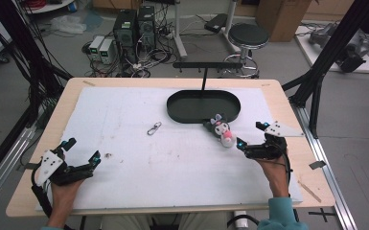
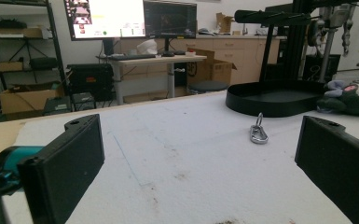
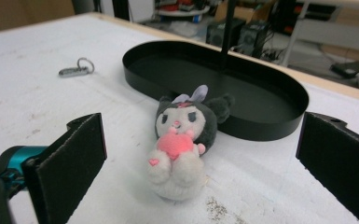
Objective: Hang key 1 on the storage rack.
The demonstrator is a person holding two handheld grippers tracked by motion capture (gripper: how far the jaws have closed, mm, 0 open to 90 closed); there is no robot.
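One small black-and-white plush doll holding a pink heart (image 3: 179, 144) lies between the released right tongs (image 3: 200, 158), beside one black oval metal tray (image 3: 279, 116). One silver metal clip (image 2: 258, 133) lies ahead of the released left tongs (image 2: 200, 158).

Plush toy (image 1: 221, 130): a small soft figure with a dark grey hood, a pale face, pale lilac ears and a pink heart held against its white body (face and heart turned upward). It lies on its back on the white table cover, just beside the near rim of the black oval tray (image 1: 182, 115), apparently touching it, head toward the tray.
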